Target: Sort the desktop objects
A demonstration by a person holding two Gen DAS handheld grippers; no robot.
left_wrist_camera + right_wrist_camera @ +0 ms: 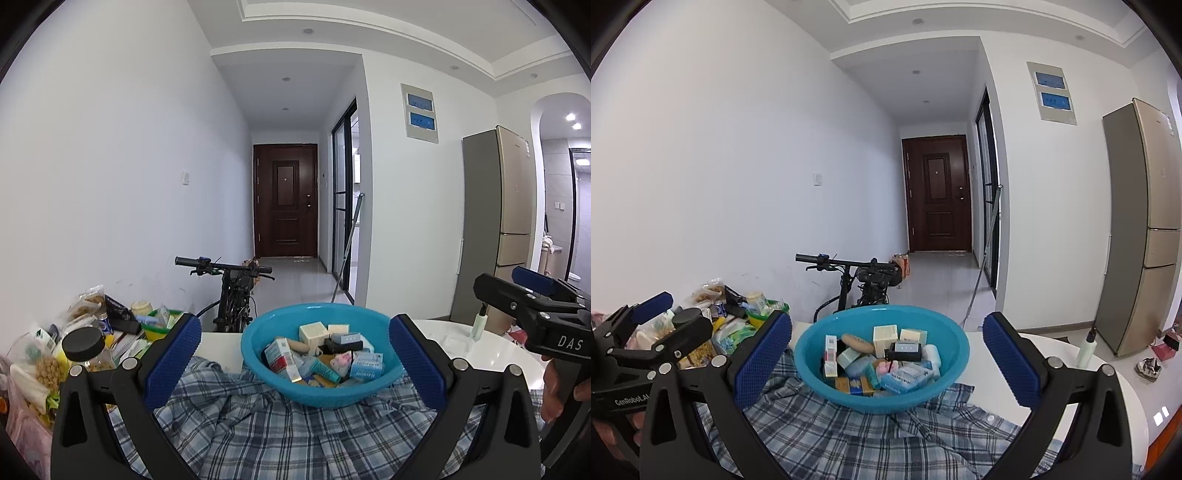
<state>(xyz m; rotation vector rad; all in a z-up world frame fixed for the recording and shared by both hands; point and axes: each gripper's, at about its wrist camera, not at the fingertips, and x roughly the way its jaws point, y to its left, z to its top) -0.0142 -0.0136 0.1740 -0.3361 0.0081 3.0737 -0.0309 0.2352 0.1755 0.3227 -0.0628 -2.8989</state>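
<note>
White table (1015,373): blue basin (812,354) holds small boxes (905,380); left hand-held gripper (295,358), right hand-held gripper (886,358) wide open, empty.

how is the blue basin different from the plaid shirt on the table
The blue basin is rigid, round and plain turquoise; the plaid shirt is soft, crumpled and checked blue-grey. The basin holds small boxes and tubes; the shirt holds nothing and lies spread beneath it. Both rest on the white table, in front of the open grippers.
</note>
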